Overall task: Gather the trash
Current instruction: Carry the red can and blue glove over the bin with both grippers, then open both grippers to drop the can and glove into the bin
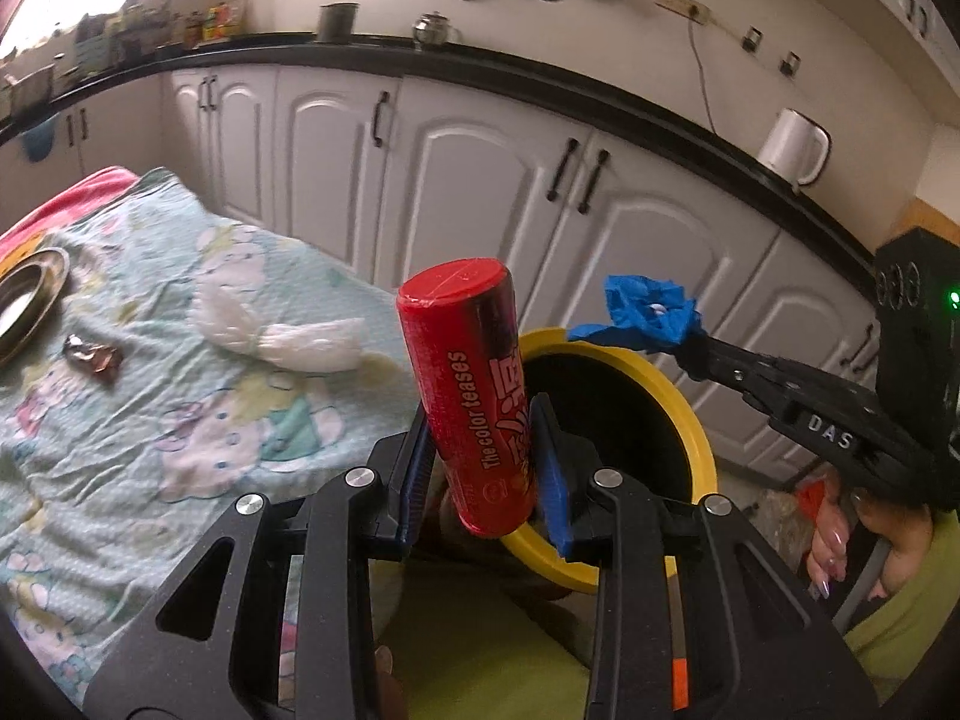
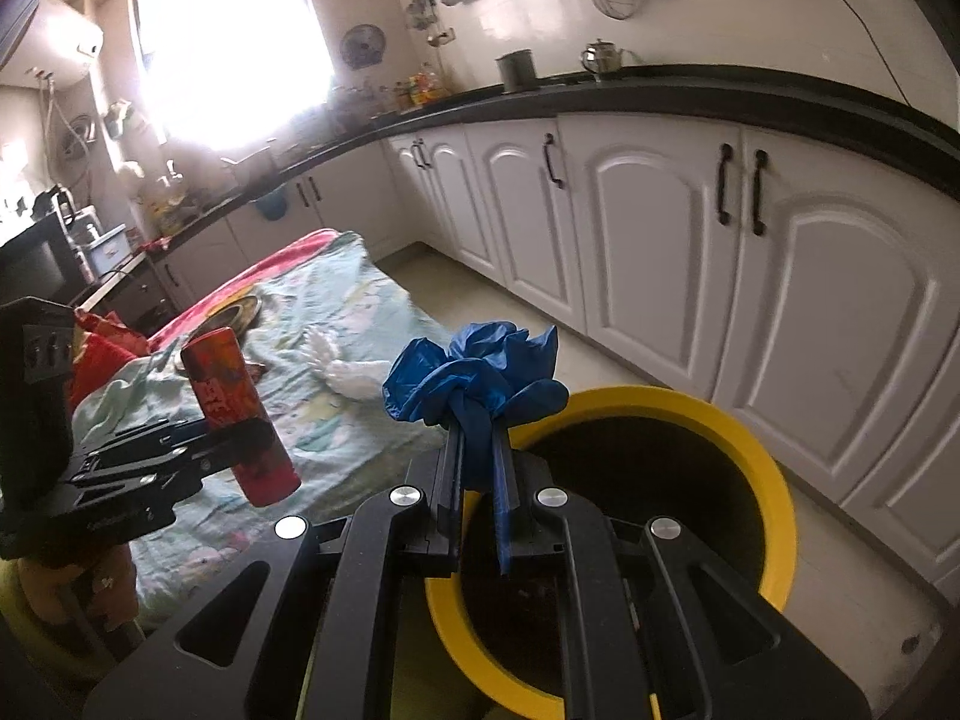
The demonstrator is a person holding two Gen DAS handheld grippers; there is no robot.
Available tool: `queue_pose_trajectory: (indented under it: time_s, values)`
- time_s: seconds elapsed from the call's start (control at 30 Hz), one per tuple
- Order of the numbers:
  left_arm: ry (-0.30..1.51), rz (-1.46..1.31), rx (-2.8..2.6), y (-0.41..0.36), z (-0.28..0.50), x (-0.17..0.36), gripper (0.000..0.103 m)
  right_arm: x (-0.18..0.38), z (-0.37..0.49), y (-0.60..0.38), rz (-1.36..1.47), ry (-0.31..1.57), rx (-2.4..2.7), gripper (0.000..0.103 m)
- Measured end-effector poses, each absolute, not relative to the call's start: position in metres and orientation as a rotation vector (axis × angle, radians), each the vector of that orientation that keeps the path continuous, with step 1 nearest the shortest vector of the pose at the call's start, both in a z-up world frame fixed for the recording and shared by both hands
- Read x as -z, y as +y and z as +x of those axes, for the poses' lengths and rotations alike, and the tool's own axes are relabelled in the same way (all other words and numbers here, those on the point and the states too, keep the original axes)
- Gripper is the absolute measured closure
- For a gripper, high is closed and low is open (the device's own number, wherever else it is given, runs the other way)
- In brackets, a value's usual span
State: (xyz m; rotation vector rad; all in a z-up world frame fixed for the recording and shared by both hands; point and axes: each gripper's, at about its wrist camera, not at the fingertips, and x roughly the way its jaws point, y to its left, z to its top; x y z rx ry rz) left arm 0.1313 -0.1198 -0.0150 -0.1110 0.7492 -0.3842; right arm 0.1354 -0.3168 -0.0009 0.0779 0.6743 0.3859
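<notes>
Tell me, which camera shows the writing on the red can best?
The left wrist view: the red cylindrical can fills the middle, upright between the left gripper fingers, its white lettering readable. The right wrist view shows it smaller, off to the left, its print blurred.

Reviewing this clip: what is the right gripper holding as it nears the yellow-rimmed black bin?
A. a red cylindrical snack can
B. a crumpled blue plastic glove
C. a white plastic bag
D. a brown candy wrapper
B: the right gripper is shut on the crumpled blue plastic glove beside the yellow-rimmed black bin; the red cylindrical snack can sits in the left gripper.
</notes>
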Motion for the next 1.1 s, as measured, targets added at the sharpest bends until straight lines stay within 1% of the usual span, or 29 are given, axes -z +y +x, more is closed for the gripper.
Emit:
queue_pose_trajectory:
  time_s: [0.53,0.93,1.0,1.03,1.07,1.1]
  values:
    - [0.828,-0.03,0.493,-0.173,0.144,0.041,0.078,0.036,0.141,-0.364,0.137,0.795,-0.265,0.095]
    - [0.845,0.013,0.532,-0.199,0.158,0.05,0.078,0.044,0.144,-0.39,0.206,0.813,-0.228,0.094]
    - [0.849,0.016,0.527,-0.201,0.161,0.052,0.078,0.044,0.144,-0.396,0.223,0.807,-0.217,0.087]
    - [0.86,0.014,0.529,-0.201,0.163,0.054,0.075,0.043,0.144,-0.398,0.228,0.804,-0.212,0.077]
    - [0.869,0.01,0.534,-0.201,0.164,0.055,0.072,0.042,0.144,-0.4,0.231,0.8,-0.208,0.071]
    - [0.876,0.003,0.532,-0.2,0.165,0.057,0.061,0.041,0.143,-0.402,0.235,0.792,-0.2,0.069]
